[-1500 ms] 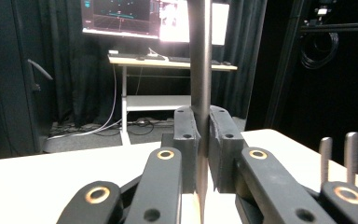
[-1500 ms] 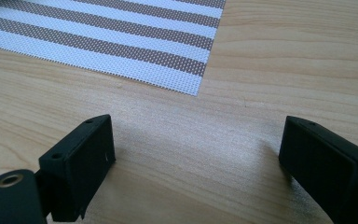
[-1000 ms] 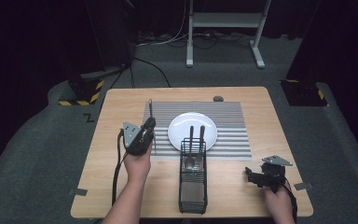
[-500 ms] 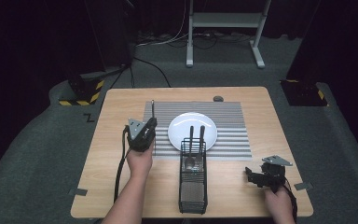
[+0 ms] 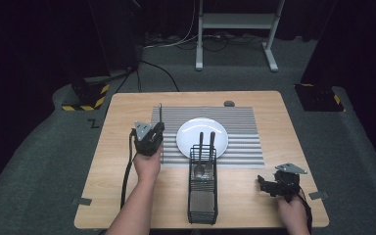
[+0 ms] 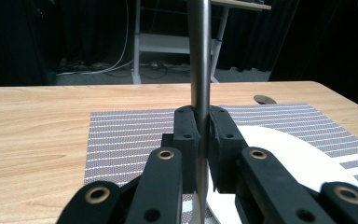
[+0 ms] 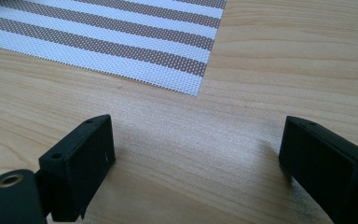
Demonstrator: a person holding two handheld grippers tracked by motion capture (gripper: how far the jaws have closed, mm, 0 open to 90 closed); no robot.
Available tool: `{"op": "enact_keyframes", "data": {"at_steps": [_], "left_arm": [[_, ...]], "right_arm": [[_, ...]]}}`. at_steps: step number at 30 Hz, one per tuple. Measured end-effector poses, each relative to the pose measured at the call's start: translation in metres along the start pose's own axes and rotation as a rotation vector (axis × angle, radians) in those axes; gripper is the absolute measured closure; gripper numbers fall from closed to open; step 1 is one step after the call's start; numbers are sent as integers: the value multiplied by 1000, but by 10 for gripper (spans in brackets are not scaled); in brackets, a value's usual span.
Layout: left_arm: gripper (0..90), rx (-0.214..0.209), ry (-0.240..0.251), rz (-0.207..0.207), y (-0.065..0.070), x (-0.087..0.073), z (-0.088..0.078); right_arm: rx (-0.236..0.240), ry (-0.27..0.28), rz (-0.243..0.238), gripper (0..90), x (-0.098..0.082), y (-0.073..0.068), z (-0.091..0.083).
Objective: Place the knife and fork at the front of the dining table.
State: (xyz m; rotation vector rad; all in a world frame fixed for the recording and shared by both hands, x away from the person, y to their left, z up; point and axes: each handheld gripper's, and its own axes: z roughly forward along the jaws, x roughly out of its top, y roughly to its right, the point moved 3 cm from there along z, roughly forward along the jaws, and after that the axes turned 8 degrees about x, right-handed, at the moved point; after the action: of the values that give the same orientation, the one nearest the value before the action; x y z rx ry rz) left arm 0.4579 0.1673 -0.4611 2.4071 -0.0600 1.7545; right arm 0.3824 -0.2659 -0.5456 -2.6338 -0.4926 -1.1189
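At five o'clock on the wooden table (image 5: 117,147), closest to the person, the right gripper (image 5: 269,185) sits low over bare wood, its jaws spread wide with nothing between them. In the right gripper view those jaws frame plain tabletop, with a corner of the striped placemat (image 7: 121,37) lying beyond them.

At six o'clock, just beside the near edge of the mat, stands a black wire cutlery caddy (image 5: 203,196). Two dark-handled utensils (image 5: 200,147) stand in its far end, and a spoon bowl shows through the mesh there (the second piece is too small to tell).

Further out, at about nine o'clock from the caddy, the left gripper (image 5: 152,137) is held over the mat's left edge, its jaws clamped narrow on a slim metal utensil (image 6: 199,56). The left gripper view shows the shaft rising straight up between the pads; which kind of utensil it is I cannot tell.

Just right of that gripper, a white plate (image 5: 191,132) rests on the middle of the mat.

At twelve o'clock, beyond the mat's far edge, a small dark disc (image 5: 229,103) lies on the wood.
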Motion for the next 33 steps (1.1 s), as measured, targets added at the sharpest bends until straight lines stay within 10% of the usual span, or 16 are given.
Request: {"op": "enact_keyframes", "data": {"at_steps": [33], "left_arm": [[828,71,-132,-94,-6,-17,68]], "right_arm": [[0,0,-1,100,0,0,0]]}}
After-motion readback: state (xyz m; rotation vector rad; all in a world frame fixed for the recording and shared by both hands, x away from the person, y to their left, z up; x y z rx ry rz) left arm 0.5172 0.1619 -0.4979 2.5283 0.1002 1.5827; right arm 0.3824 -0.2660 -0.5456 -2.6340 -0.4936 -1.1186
